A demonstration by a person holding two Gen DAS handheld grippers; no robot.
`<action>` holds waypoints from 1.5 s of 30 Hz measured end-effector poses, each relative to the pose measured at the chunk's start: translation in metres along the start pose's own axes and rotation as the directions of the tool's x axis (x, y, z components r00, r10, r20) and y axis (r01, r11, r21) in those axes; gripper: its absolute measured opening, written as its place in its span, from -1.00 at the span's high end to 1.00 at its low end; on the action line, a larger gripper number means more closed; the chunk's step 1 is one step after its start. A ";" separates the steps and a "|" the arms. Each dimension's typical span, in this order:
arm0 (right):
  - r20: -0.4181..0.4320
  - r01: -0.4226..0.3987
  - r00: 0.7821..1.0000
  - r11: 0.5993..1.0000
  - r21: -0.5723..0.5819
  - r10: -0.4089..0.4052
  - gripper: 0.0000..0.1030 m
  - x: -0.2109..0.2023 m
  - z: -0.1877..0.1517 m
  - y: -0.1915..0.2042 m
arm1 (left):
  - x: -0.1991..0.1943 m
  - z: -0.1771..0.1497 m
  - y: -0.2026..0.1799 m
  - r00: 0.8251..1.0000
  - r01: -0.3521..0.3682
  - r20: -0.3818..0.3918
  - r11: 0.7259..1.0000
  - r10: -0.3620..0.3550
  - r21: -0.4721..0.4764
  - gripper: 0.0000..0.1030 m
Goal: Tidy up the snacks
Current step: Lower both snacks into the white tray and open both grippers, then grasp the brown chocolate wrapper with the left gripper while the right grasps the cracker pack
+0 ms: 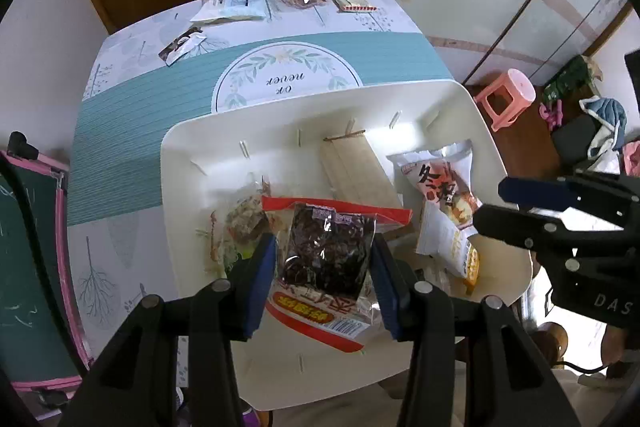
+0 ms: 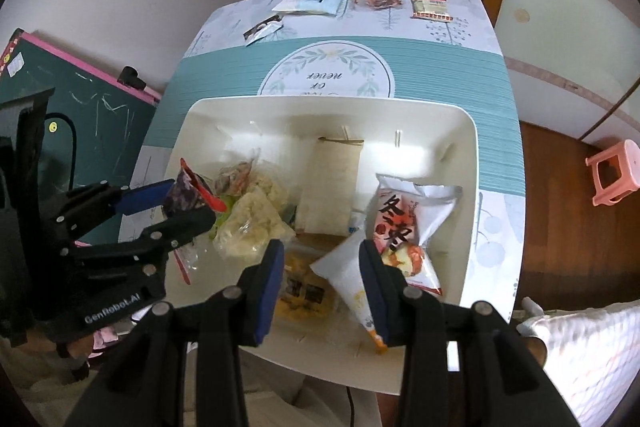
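Snacks half sorted: several lie in our white bin (image 1: 188,163); four wait upper frame on counter (image 1: 132,115). Left hand-held gripper (image 1: 324,263) clamps dark-fruit packet (image 1: 326,251), right hand-held gripper (image 2: 320,279) white packet (image 2: 346,275).

both wrist views steeply above bin (image 1: 188,147)

The tablecloth (image 1: 132,131) has a round leafy emblem (image 1: 286,77) with script seen upside down: "or never". In the right wrist view, lower left, the left gripper (image 2: 192,201) carries white lettering "GenRobot.AI". In the left wrist view, at the right edge, the right gripper (image 1: 490,201) shows "DAS", cut off. A white and red snack bag (image 2: 404,223) bears large Chinese characters, the first "冬". Other packet print is too small to read.
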State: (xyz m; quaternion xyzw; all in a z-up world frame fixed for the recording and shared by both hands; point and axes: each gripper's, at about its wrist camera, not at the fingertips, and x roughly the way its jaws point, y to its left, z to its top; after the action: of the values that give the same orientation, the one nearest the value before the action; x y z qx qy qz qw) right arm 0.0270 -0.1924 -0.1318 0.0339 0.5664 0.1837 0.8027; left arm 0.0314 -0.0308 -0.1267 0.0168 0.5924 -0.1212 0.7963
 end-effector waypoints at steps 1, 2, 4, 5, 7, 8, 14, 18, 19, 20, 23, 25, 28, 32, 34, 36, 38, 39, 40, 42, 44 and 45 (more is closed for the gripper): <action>0.002 0.005 1.000 1.000 -0.001 -0.005 0.24 0.000 0.000 0.000 | 0.001 -0.001 0.000 1.000 0.000 -0.003 1.000 0.000 0.002 0.12; 0.004 0.006 1.000 1.000 0.001 -0.006 0.24 -0.001 0.000 0.000 | 0.001 -0.001 -0.002 1.000 -0.001 -0.006 1.000 0.001 0.004 0.12; 0.002 0.006 1.000 1.000 0.010 -0.006 0.24 0.000 0.000 -0.002 | 0.002 -0.002 -0.003 1.000 -0.005 -0.012 1.000 0.005 0.008 0.11; 0.000 0.007 1.000 1.000 0.015 -0.007 0.24 0.000 0.000 -0.003 | 0.002 -0.003 -0.003 1.000 -0.007 -0.015 1.000 0.007 0.010 0.09; -0.005 0.008 1.000 1.000 0.030 -0.008 0.23 0.000 0.000 -0.006 | 0.003 -0.003 -0.005 1.000 -0.012 -0.023 1.000 0.012 0.015 -0.06; -0.005 0.008 1.000 1.000 0.030 -0.008 0.23 0.000 0.000 -0.006 | 0.003 -0.003 -0.006 1.000 -0.012 -0.023 1.000 0.012 0.016 -0.11; -0.022 0.000 1.000 0.996 0.085 0.002 -0.03 0.002 0.000 -0.017 | -0.002 -0.003 -0.007 1.000 -0.006 -0.011 1.000 0.006 0.011 -0.54; -0.030 -0.003 1.000 0.994 0.108 0.006 -0.10 0.004 0.001 -0.022 | -0.002 -0.004 -0.007 1.000 -0.015 -0.013 1.000 0.015 0.007 -0.55; -0.031 -0.005 1.000 0.994 0.109 0.008 -0.10 0.004 0.001 -0.022 | -0.001 -0.004 -0.006 1.000 -0.016 -0.014 1.000 0.016 0.006 -0.55; -0.032 -0.005 0.999 0.994 0.108 0.008 -0.10 0.005 0.002 -0.022 | -0.001 -0.004 -0.006 1.000 -0.016 -0.015 1.000 0.016 0.005 -0.55; -0.031 0.005 1.000 0.995 0.102 -0.002 -0.11 0.005 0.002 -0.021 | -0.001 -0.003 -0.006 1.000 -0.017 -0.015 1.000 0.017 0.008 -0.55; -0.031 0.009 0.999 0.995 0.096 -0.006 -0.11 0.006 0.002 -0.020 | -0.001 -0.003 -0.006 1.000 -0.021 -0.013 1.000 0.021 0.011 -0.55; -0.032 0.015 0.999 0.996 0.090 -0.012 -0.11 0.008 0.002 -0.019 | 0.000 -0.002 -0.007 0.999 -0.033 -0.013 0.999 0.034 0.022 -0.55; -0.024 0.053 0.998 0.994 0.092 -0.051 -0.11 0.009 0.004 -0.021 | 0.001 0.000 -0.007 0.999 -0.041 -0.012 0.999 0.041 0.027 -0.55; -0.026 0.054 0.998 0.993 0.103 -0.052 -0.11 0.009 0.005 -0.024 | 0.001 0.002 -0.007 0.999 -0.044 -0.010 0.999 0.045 0.028 -0.55; -0.035 0.073 0.997 0.991 0.112 -0.070 -0.11 0.011 0.006 -0.026 | 0.001 0.005 -0.006 0.999 -0.047 -0.006 0.999 0.047 0.028 -0.55; -0.041 0.066 0.997 0.989 0.130 -0.061 -0.11 0.012 0.007 -0.030 | 0.000 0.008 -0.004 0.999 -0.053 0.000 0.998 0.053 0.026 -0.55; -0.044 0.060 0.998 0.989 0.138 -0.055 -0.11 0.012 0.008 -0.032 | 0.000 0.010 -0.002 0.998 -0.055 0.003 0.998 0.055 0.024 -0.55; -0.044 0.059 0.998 0.988 0.146 -0.053 -0.11 0.012 0.009 -0.033 | -0.001 0.013 0.000 0.998 -0.055 0.007 0.998 0.055 0.016 -0.55; -0.040 0.052 0.998 0.987 0.151 -0.047 -0.11 0.012 0.010 -0.035 | -0.002 0.019 0.004 0.999 -0.050 0.010 0.999 0.050 0.003 -0.55; -0.038 0.043 0.999 0.987 0.154 -0.037 -0.10 0.011 0.013 -0.034 | -0.003 0.026 0.010 0.999 -0.045 0.015 0.999 0.045 -0.017 -0.55; -0.038 0.039 0.999 0.987 0.154 -0.033 -0.10 0.010 0.014 -0.034 | -0.005 0.031 0.014 0.999 -0.042 0.020 0.999 0.043 -0.027 -0.55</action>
State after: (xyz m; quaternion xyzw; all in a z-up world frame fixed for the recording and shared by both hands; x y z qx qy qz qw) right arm 0.0515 -0.2180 -0.1450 0.0825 0.5934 0.1253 0.7908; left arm 0.0626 -0.0213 -0.1145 0.0176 0.5853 -0.0967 0.8048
